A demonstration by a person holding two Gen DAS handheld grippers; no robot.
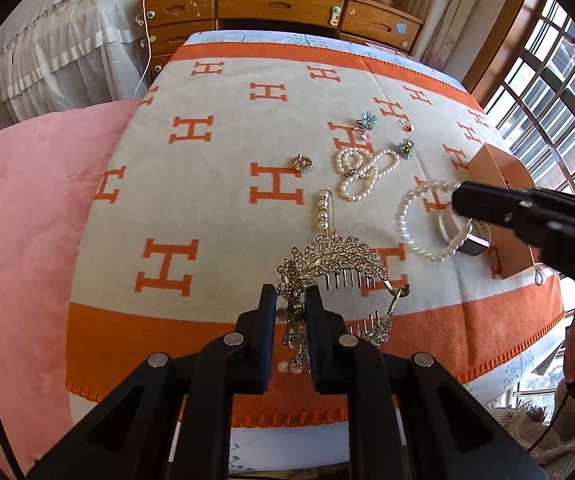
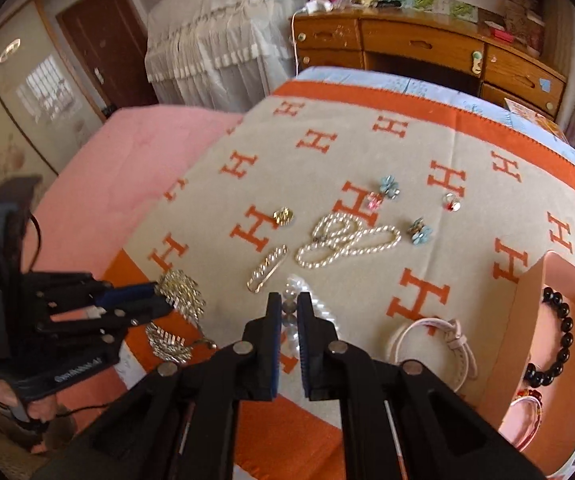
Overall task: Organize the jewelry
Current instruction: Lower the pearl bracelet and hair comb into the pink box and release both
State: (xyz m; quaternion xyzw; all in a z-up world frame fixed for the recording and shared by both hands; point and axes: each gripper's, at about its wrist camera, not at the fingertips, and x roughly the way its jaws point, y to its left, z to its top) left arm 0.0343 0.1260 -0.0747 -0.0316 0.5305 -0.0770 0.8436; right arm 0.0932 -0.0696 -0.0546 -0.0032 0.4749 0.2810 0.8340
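My left gripper [image 1: 290,292] is shut on a rhinestone leaf-shaped hair comb [image 1: 327,256], which is lifted slightly off the orange-and-beige blanket [image 1: 207,200]. The right wrist view shows the same gripper [image 2: 159,294] at the left, with the comb [image 2: 181,292] in its tips. My right gripper [image 2: 289,300] is shut on a white bead bracelet [image 2: 289,310]. In the left wrist view that bracelet [image 1: 407,224] hangs as a loop from the right gripper [image 1: 457,200], beside an open pink box [image 2: 527,280]. A black bead bracelet [image 2: 559,332] lies inside the box.
On the blanket lie a pearl necklace [image 2: 347,240], a pearl pin [image 2: 267,268], a gold brooch [image 2: 283,216], two blue flower clips [image 2: 389,186], a red-stone ring [image 2: 451,202] and a white strap watch [image 2: 435,336]. A pink quilt [image 1: 27,200] lies left, a wooden dresser [image 1: 279,4] behind.
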